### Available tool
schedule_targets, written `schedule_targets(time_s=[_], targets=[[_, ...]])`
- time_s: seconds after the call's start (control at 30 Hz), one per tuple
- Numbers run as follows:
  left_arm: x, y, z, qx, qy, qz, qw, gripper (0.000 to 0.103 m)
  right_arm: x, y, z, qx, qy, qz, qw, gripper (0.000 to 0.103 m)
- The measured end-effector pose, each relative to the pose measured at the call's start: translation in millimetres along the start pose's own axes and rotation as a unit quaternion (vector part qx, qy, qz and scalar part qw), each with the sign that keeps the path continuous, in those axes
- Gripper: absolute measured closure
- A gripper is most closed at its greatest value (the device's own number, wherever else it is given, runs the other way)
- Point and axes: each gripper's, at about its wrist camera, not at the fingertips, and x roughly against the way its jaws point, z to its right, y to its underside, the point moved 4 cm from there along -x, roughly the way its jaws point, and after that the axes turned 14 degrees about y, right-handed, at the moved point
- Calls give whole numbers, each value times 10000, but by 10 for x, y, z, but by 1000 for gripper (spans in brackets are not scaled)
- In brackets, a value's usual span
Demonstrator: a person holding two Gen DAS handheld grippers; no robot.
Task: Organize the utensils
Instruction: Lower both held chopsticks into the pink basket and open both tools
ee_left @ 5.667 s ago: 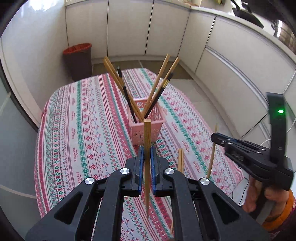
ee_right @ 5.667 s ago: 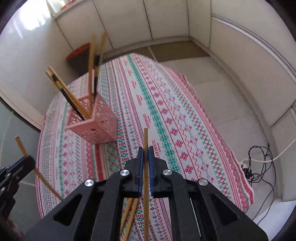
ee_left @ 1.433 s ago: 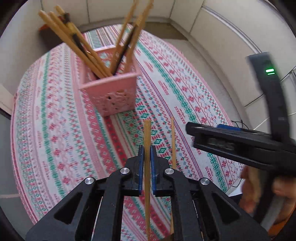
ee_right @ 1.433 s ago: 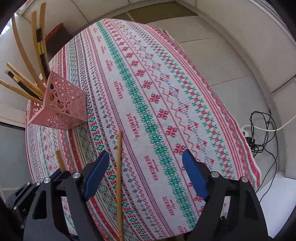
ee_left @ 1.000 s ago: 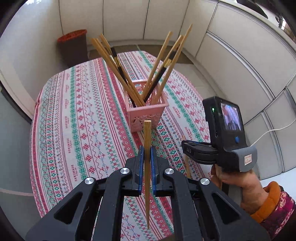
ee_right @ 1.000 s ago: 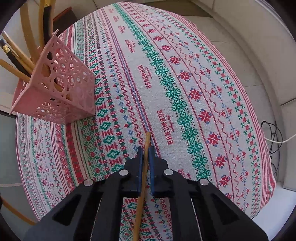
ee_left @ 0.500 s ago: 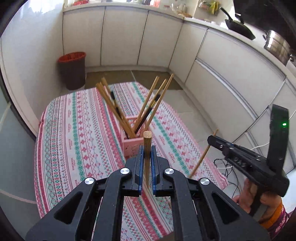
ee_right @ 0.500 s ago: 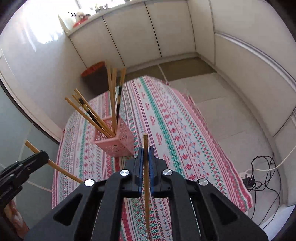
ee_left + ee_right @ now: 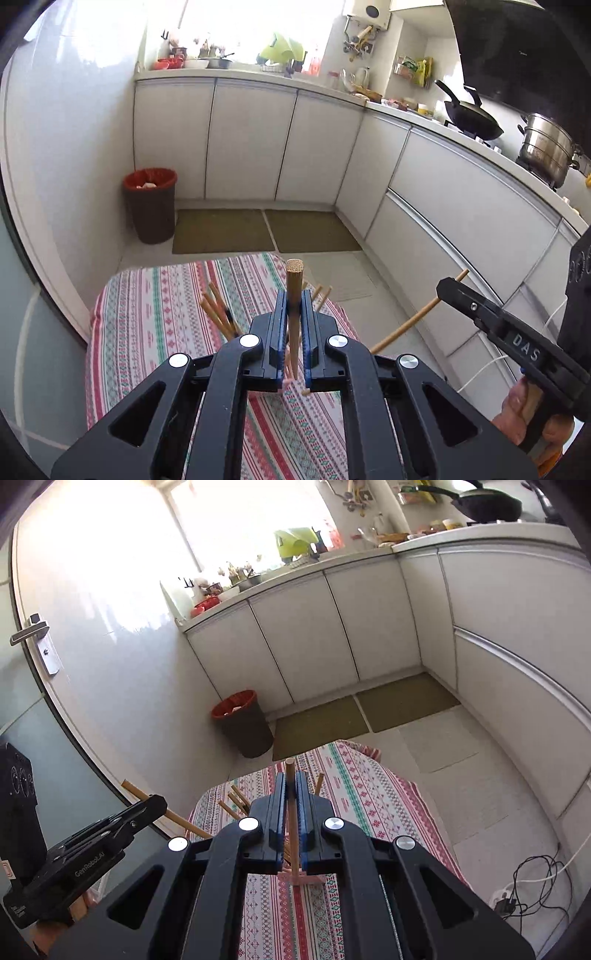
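Both grippers, left (image 9: pixel 294 317) and right (image 9: pixel 291 794), are clamped on one chopstick (image 9: pixel 294 295) each, high above the table's (image 9: pixel 147 314) middle, likely to drop them upright into the pink holder (image 9: pixel 306 878)

home kitchen | wok (image 9: pixel 472 118), steamer pot (image 9: pixel 546 149) on counter | white cabinets (image 9: pixel 251 140)

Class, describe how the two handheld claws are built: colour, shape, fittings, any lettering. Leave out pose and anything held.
Both claws, left claw and right claw, are matte black, with angular cut-out arms, silver round bolts and blue finger pads. From the side, the left body reads "GenRobot.AI"; the right one reads "DAS". A hand grips its handle.
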Motion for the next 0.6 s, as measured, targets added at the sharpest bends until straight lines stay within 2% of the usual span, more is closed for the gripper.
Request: schedule_targets(time_s=[0.23, 0.33, 0.4, 0.43, 0.5, 0.6], targets=[[-97, -81, -163, 20, -226, 66, 9997, 97, -86, -120, -123, 63, -42, 57, 10000, 97], [-247, 4, -291, 22, -459, 6, 9989, 96, -165, -126, -138, 35, -40, 48, 10000, 97], [-364, 95, -374, 70, -395, -135, 9991, 95, -248, -119, -150, 26, -4, 48, 10000, 97], [-441, 166, -421, 148, -312, -280, 9990, 86, -258, -84, -156, 43, 32, 47, 10000, 97], [-488, 232, -516, 313, -247, -315, 9987, 71, -335, -50, -183, 79, 92, 27, 9999, 97], [-379, 185, -601, 484, -240, -109, 9985, 69, -425, -15, -208, 98, 113, -6, 9999, 97]])
